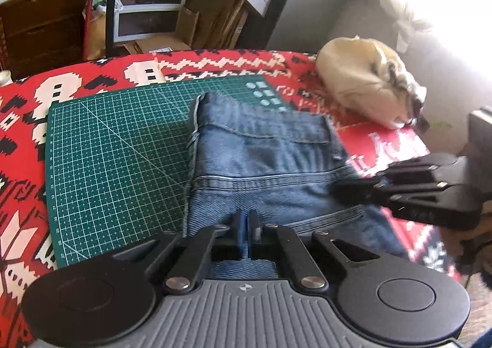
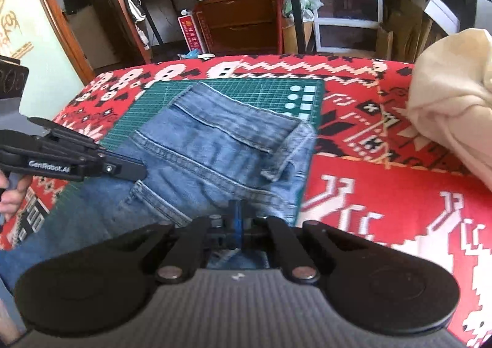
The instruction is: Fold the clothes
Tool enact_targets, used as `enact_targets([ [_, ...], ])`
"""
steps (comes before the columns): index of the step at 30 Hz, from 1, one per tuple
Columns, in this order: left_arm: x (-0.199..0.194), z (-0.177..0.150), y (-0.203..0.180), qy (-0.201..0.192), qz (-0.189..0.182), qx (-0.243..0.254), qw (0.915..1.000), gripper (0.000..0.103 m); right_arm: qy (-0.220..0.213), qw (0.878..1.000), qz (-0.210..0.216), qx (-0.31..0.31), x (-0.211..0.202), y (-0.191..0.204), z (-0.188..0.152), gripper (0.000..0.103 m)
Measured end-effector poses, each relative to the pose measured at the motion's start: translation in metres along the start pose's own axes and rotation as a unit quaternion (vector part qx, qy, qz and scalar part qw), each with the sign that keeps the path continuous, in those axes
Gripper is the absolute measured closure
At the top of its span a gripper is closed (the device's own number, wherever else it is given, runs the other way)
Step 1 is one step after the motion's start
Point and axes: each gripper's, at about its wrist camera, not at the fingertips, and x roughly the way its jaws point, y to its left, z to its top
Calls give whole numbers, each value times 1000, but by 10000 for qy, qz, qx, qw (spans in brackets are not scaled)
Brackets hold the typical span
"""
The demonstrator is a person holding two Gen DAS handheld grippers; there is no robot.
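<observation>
A pair of blue jeans lies partly folded on a green cutting mat, hem cuffs at the far end. My left gripper is shut on the near denim edge, its fingers pinched together with cloth running under them. To its right, my right gripper comes in blurred, resting on the jeans' right side. In the right wrist view the jeans stretch away over the mat. There my right gripper is shut on a fold of denim, and the left gripper touches the jeans' left edge.
A red patterned cloth covers the table. A bundled cream garment sits at the far right corner. A person's hand holds the left tool. Shelves, drawers and cardboard boxes stand beyond the table's far edge.
</observation>
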Motion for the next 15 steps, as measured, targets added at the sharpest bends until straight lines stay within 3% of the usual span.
enact_targets([
  [3, 3, 1, 3, -54, -29, -47, 10000, 100, -30, 9998, 67, 177, -8, -8, -4, 103],
  [9, -10, 1, 1, -115, -130, -139, 9998, 100, -19, 9992, -265, 294, -30, -13, -13, 102],
  [15, -38, -13, -13, -41, -282, 31, 9996, 100, -90, 9999, 100, -2, -50, 18, -20, 100],
])
